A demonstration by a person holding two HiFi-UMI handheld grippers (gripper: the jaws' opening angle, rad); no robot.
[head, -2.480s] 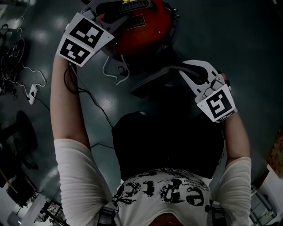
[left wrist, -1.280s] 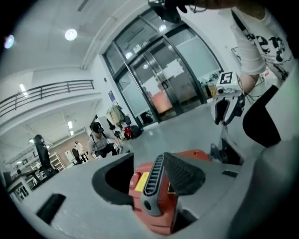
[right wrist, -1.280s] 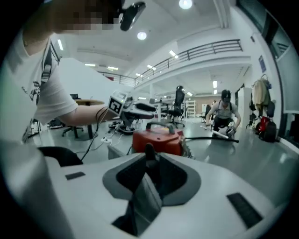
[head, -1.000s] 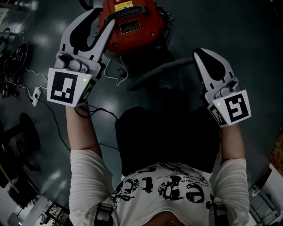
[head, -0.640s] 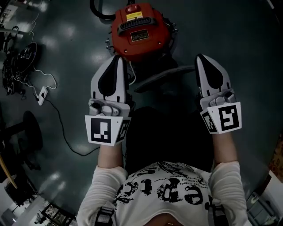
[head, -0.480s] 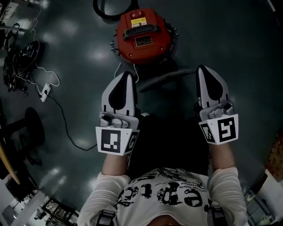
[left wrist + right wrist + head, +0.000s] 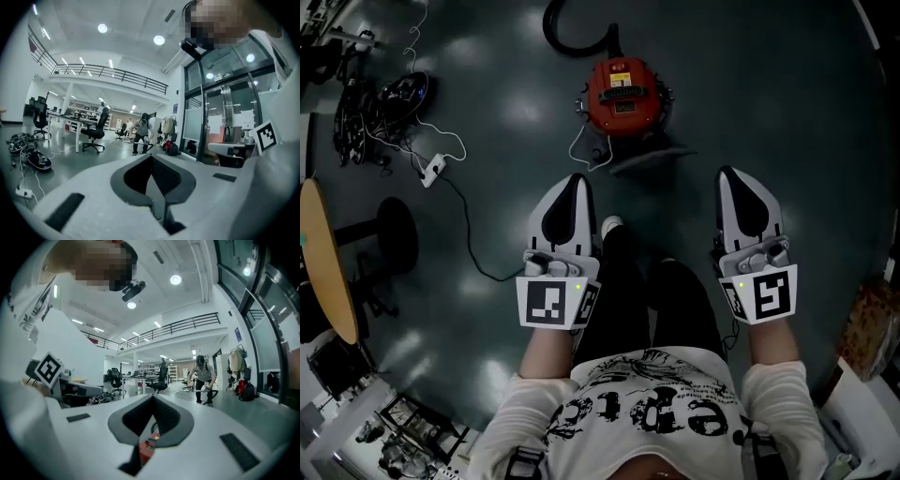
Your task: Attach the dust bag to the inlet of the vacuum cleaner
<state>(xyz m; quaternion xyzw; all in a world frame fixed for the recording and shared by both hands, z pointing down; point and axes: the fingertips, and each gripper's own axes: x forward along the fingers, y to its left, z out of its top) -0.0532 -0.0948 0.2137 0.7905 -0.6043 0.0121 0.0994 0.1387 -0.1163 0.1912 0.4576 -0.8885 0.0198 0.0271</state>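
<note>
Below the head camera, on the dark floor, the red vacuum cleaner is seen standing well ahead of the person's legs. Its black hose is curled behind it, and a flat grey piece lies just beside it. The left gripper and the right gripper are held side by side above the legs, each narrowed to a point.

Seen from the left gripper view, the jaws are pressed together with nothing between them; an office chair stands far beyond.

Seen from the right gripper view, the jaws are likewise closed and empty, and the vacuum cleaner is glimpsed through the gap beneath them, well apart.
</note>
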